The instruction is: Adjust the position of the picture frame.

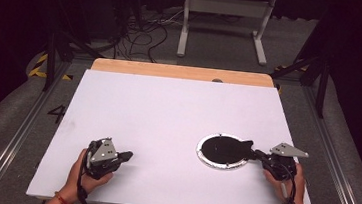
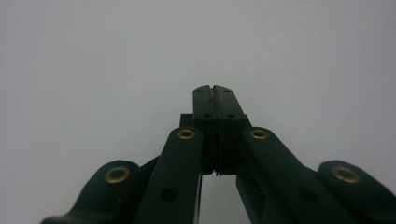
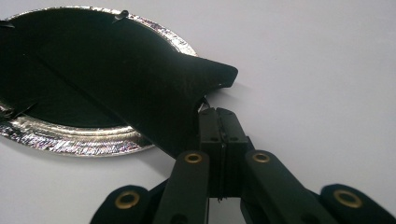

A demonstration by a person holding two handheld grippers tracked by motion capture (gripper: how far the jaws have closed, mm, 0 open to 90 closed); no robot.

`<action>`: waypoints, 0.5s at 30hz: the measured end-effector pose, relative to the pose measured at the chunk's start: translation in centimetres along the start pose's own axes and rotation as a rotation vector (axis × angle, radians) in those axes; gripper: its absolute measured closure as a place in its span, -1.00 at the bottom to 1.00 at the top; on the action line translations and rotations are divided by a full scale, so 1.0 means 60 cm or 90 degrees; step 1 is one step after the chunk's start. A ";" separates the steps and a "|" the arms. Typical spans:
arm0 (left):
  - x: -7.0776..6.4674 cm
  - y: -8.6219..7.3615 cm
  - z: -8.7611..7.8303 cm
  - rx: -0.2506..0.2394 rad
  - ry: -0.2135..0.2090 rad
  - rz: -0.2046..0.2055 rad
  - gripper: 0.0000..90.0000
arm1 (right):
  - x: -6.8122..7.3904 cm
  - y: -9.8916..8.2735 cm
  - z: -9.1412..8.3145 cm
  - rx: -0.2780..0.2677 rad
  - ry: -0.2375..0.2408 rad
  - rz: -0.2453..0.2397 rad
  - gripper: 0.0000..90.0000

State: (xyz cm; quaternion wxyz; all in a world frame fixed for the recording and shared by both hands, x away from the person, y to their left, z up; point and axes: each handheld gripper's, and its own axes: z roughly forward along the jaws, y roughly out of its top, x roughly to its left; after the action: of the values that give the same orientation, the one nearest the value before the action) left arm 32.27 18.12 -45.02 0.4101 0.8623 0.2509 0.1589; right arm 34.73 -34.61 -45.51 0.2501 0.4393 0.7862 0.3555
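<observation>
**Q:** Status, view by view, quick?

**Me:** Left claw [image 1: 127, 155] first, since it's closest in the high view. It sits near the front-left corner of the tabletop [image 1: 168, 106], clenched on nothing, w/ bare white around it. Right claw [image 1: 256, 152] is near the right edge, its tips at the rim of the foil plate [image 1: 202, 159]. The black cloth [image 1: 222, 149] lies in that plate, right of centre, w/ one corner sticking out over the rim toward my right claw.

**Q:** Left gripper view?

**Me:** Left claw [image 2: 213, 88] again, pads pressed flat together w/ nothing between them. Plain tabletop [image 2: 93, 56] beyond, no cloth near.

**Q:** Right gripper view?

**Me:** Right claw [image 3: 216, 111] is clenched too. The black cloth [image 3: 116, 70] runs off the foil plate [image 3: 70, 140] right to my tips, and its corner flap stands up off the tabletop [image 3: 327, 70]. I read that as a pinch on the cloth's edge, tho the exact bite is hard to see, black on black.

**Q:** So how far along?

**Me:** Early, I'd say. Grip on the edge looks done. Most of the cloth is in the plate, so drawing it off or folding it is all left to do. Left claw has no part in it yet.
</observation>
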 end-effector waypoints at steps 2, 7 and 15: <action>-0.004 0.003 0.006 0.007 -0.006 0.006 0.98 | 0.003 0.000 0.000 0.001 0.004 -0.006 1.00; -0.006 0.007 0.015 0.014 -0.016 0.013 0.99 | 0.012 0.002 0.003 0.009 0.010 -0.018 1.00; -0.009 0.020 0.033 0.018 -0.031 0.024 1.00 | 0.023 0.006 0.008 0.015 0.018 -0.034 1.00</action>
State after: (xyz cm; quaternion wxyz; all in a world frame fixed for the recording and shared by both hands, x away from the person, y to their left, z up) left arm 33.12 15.91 -45.36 0.4007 0.8763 0.2270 0.1416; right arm 34.57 -33.13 -45.65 0.2435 0.4161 0.8050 0.3457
